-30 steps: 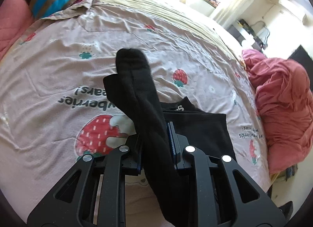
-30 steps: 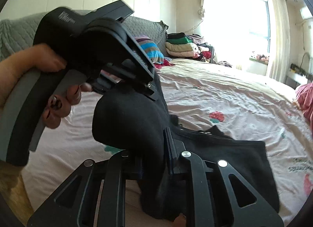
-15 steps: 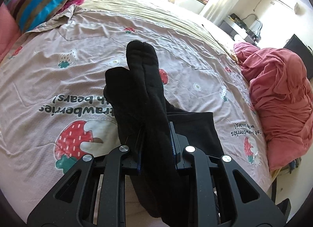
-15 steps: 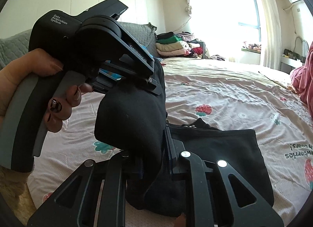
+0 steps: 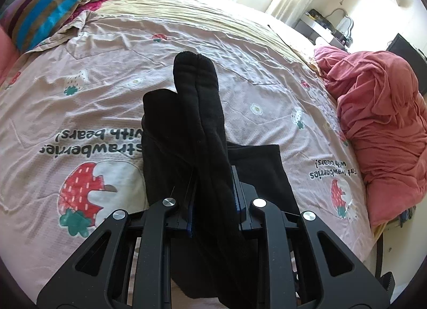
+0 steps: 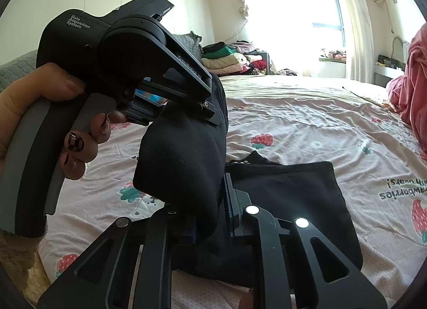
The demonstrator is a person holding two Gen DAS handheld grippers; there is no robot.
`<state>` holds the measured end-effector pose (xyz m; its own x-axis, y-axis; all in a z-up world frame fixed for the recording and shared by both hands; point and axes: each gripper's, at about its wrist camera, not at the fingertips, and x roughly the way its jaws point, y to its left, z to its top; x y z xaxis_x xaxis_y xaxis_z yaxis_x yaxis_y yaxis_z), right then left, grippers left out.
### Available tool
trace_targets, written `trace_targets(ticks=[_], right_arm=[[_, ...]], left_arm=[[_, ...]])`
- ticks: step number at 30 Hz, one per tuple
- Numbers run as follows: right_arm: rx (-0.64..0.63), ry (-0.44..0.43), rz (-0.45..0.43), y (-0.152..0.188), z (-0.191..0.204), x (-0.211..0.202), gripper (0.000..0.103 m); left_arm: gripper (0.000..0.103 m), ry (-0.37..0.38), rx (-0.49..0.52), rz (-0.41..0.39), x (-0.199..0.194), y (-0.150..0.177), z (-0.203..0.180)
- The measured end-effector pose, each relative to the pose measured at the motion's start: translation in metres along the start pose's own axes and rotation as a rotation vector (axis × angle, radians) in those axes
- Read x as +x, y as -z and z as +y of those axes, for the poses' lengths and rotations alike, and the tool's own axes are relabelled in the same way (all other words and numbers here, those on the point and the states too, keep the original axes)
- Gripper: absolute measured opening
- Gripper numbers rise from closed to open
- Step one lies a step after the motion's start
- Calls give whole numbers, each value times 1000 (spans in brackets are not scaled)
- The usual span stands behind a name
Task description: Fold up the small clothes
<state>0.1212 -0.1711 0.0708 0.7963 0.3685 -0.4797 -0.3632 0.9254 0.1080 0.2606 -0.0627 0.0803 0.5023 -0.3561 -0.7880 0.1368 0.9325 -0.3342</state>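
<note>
Your left gripper (image 5: 213, 197): jaws closed on black socks (image 5: 198, 111), pair stacked, long axis running straight out from jaws toward upper centre of left wrist frame, toes free above bed (image 5: 80, 101)

Your right gripper (image 6: 210, 210): jaws pinched on other end of same socks, fabric bulging lower centre of right wrist frame

Both ends held, so neither hand nearer; fold likely turns on bringing ends together along that axis

Folded black garment (image 6: 293, 191) lies flat on bed just under socks, lower right

Black garment (image 5: 264, 167) on strawberry bedsheet (image 5: 80, 111)
</note>
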Motion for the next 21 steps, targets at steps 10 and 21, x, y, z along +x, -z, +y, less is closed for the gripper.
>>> trace_targets(ticks=[10, 21], right_arm=[[49, 6, 7, 6, -18, -6, 14], [106, 34, 23, 19, -41, -15, 14]], left_arm=[[13, -6, 23, 19, 12, 2, -20], [14, -13, 72, 60, 35, 6, -52]])
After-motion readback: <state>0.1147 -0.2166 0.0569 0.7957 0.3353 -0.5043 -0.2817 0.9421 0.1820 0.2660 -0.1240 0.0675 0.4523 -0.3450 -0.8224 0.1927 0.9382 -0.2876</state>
